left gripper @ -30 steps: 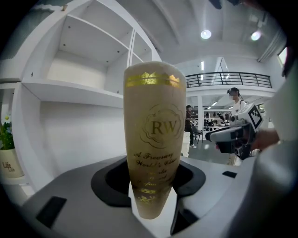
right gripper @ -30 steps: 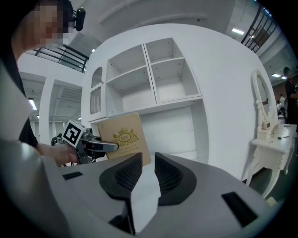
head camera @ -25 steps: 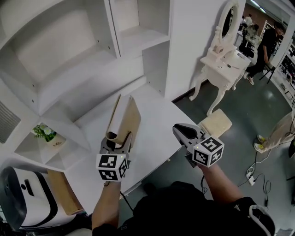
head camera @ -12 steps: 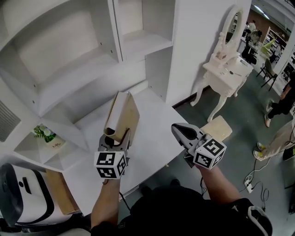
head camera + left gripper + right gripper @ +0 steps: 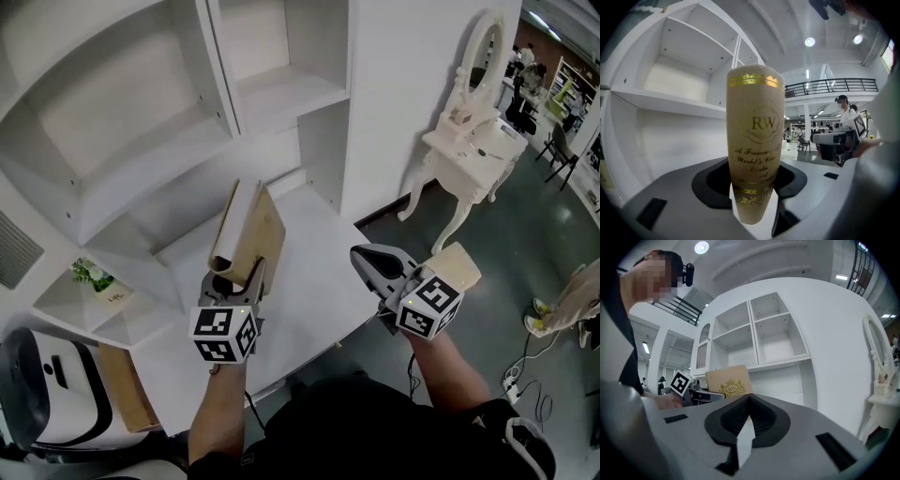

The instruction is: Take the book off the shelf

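Note:
A tan book (image 5: pixel 251 230) with gold lettering on its spine (image 5: pixel 756 140) stands upright above the white desk top (image 5: pixel 309 272), clear of the shelf unit (image 5: pixel 141 112). My left gripper (image 5: pixel 232 279) is shut on its lower spine end, one jaw on each side. In the right gripper view the same book (image 5: pixel 729 381) shows its crest-printed cover, at the left. My right gripper (image 5: pixel 367 262) hovers to the book's right over the desk edge, shut with nothing in it.
The white shelf unit's compartments stand bare behind the book. A small plant (image 5: pixel 92 275) sits in a low left cubby. A white dressing table with a mirror (image 5: pixel 473 122) stands at the right, a tan stool (image 5: pixel 459 264) below it. A white device (image 5: pixel 42 394) lies at the lower left.
Both grippers and the held book kept almost the same place. The right gripper's jaws closed the last bit.

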`<state>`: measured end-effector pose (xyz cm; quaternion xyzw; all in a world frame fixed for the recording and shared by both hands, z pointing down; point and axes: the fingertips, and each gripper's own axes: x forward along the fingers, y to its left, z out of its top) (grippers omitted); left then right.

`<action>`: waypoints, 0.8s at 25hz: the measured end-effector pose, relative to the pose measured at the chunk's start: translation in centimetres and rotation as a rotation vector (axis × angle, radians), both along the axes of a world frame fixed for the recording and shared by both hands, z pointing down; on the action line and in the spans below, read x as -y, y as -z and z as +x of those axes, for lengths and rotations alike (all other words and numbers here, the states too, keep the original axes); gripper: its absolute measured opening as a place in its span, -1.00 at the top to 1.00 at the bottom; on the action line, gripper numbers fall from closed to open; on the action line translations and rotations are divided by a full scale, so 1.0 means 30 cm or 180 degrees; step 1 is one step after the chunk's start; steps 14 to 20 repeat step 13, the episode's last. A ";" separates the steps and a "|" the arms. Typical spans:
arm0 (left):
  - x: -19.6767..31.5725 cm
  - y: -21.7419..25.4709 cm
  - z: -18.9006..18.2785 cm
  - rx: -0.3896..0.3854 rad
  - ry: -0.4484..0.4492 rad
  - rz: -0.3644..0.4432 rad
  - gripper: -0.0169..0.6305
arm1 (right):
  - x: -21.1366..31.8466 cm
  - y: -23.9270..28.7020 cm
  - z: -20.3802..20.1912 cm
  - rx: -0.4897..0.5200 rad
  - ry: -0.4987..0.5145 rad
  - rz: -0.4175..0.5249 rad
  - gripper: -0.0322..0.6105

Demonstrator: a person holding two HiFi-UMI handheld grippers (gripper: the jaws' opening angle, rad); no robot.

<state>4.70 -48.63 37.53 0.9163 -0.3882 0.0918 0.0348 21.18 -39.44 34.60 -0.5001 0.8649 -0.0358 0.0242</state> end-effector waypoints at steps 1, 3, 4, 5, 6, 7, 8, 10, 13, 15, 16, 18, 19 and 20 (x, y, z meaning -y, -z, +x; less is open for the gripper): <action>0.000 -0.002 0.000 0.0003 0.0012 -0.0006 0.27 | 0.000 -0.009 -0.001 0.0015 0.0030 -0.0008 0.86; 0.002 -0.008 -0.002 0.0025 0.0039 -0.0010 0.27 | 0.001 -0.028 0.003 0.0039 0.0058 -0.0028 0.86; 0.005 -0.011 -0.003 0.0040 0.0054 -0.0011 0.27 | 0.002 -0.034 0.007 0.0047 0.0062 -0.0035 0.86; 0.008 -0.012 -0.005 0.0053 0.0069 -0.0012 0.27 | 0.004 -0.038 0.011 0.0050 0.0062 -0.0037 0.86; 0.010 -0.014 -0.007 0.0064 0.0086 -0.0013 0.27 | 0.005 -0.039 0.016 0.0051 0.0060 -0.0034 0.86; 0.012 -0.016 -0.008 0.0073 0.0103 -0.0015 0.27 | 0.006 -0.039 0.021 0.0048 0.0052 -0.0030 0.86; 0.013 -0.018 -0.009 0.0079 0.0121 -0.0020 0.27 | 0.006 -0.040 0.028 0.0042 0.0036 -0.0031 0.86; 0.012 -0.024 -0.007 0.0084 0.0154 -0.0039 0.27 | 0.006 -0.044 0.044 0.0023 -0.0008 -0.0045 0.86; 0.006 -0.029 0.001 0.0068 0.0195 -0.0072 0.27 | 0.006 -0.052 0.067 0.0004 -0.0059 -0.0068 0.86; 0.006 -0.029 0.001 0.0068 0.0195 -0.0072 0.27 | 0.006 -0.052 0.067 0.0004 -0.0059 -0.0068 0.86; 0.006 -0.029 0.001 0.0068 0.0195 -0.0072 0.27 | 0.006 -0.052 0.067 0.0004 -0.0059 -0.0068 0.86; 0.006 -0.029 0.001 0.0068 0.0195 -0.0072 0.27 | 0.006 -0.052 0.067 0.0004 -0.0059 -0.0068 0.86; 0.006 -0.029 0.001 0.0068 0.0195 -0.0072 0.27 | 0.006 -0.052 0.067 0.0004 -0.0059 -0.0068 0.86; 0.006 -0.029 0.001 0.0068 0.0195 -0.0072 0.27 | 0.006 -0.052 0.067 0.0004 -0.0059 -0.0068 0.86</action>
